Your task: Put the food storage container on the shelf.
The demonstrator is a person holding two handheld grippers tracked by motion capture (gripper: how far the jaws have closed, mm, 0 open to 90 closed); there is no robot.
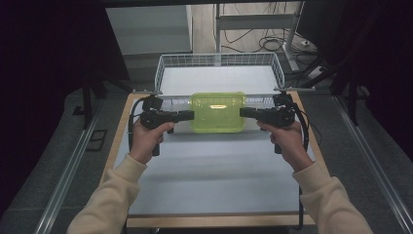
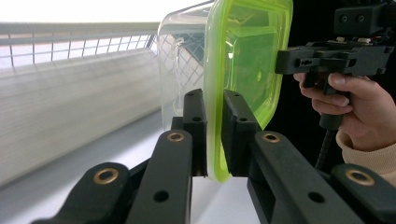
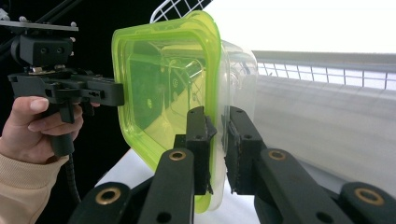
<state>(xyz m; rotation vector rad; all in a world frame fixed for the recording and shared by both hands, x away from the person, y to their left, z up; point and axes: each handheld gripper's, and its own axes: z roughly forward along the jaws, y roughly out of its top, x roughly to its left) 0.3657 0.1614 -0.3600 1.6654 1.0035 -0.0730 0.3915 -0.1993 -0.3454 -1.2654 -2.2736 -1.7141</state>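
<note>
Tools (image 1: pixel 189 115) (image 1: pixel 245 112) clamping crosswise container (image 1: pixel 217 112) ends

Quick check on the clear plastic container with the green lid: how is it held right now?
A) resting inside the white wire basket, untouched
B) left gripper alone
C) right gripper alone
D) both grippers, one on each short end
D. The left gripper and right gripper each clamp an opposite end of the clear plastic container with the green lid; each gripper view shows its jaws closed on the lid's rim.
</note>
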